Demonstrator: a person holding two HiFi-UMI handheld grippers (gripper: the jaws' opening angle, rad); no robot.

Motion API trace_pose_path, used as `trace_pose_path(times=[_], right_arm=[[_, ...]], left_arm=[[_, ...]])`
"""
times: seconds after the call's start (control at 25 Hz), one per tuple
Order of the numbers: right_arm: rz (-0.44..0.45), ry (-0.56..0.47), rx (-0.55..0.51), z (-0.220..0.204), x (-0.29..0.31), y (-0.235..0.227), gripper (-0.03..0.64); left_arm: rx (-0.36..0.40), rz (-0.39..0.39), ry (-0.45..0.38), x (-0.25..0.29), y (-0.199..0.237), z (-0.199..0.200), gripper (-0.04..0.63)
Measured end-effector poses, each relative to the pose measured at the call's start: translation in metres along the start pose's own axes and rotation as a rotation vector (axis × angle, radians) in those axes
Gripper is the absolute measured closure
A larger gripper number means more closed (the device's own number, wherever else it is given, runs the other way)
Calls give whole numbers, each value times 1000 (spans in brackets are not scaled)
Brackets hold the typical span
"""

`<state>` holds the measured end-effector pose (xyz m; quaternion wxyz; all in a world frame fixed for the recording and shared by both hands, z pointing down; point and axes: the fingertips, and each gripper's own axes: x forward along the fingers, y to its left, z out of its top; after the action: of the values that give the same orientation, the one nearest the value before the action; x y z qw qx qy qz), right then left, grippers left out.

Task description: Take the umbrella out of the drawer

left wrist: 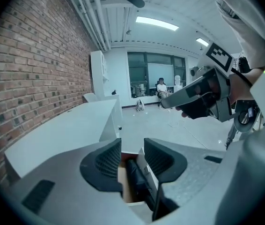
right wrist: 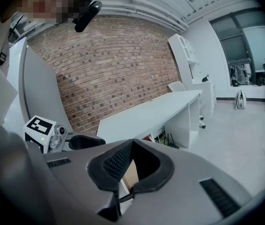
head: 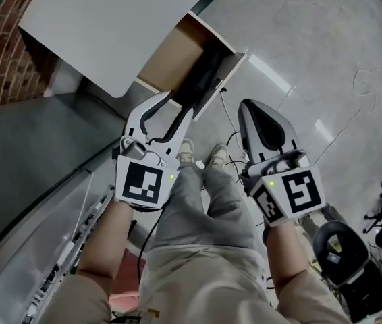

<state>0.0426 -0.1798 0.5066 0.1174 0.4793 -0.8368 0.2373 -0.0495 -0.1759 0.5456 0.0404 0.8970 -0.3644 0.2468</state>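
Observation:
The drawer (head: 171,56) stands pulled out from under the white desk (head: 103,25), its wooden floor showing. A black folded umbrella (head: 204,76) lies along the drawer's right side. My left gripper (head: 167,110) hovers above the drawer's near end with its jaws open and nothing between them. In the left gripper view the umbrella (left wrist: 135,179) shows through the gap of the left gripper (left wrist: 132,149). My right gripper (head: 246,106) is to the right of the drawer, over the floor, shut with its tips together and holding nothing. The right gripper (right wrist: 131,144) view shows a strip of the drawer's wood (right wrist: 130,175).
A brick wall (head: 2,39) runs behind the desk. A grey sloping surface (head: 29,154) lies at the left. A black office chair (head: 343,252) stands at the lower right, with cables (head: 235,140) on the floor by the person's shoes (head: 214,157). Someone sits far off (left wrist: 161,87).

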Motion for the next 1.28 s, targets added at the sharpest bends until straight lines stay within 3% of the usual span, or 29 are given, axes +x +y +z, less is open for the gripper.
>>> trace_pose_path(times=[0.16,0.8,1.12,1.28], right_arm=[[-2,34,11,-34,15,-10,609],[5,117,38,-126,57,-31,610],[12,119,53,-154,70,-37,609],[22,137,94,-173,76,-38,609]], left_arm=[[40,3,50,15,1,-34,459],[-104,-84,148,66,-58,-166,453],[-76,-74,219,86,-72,-229,453],[-111,-86,214,90,-76,-241,453]])
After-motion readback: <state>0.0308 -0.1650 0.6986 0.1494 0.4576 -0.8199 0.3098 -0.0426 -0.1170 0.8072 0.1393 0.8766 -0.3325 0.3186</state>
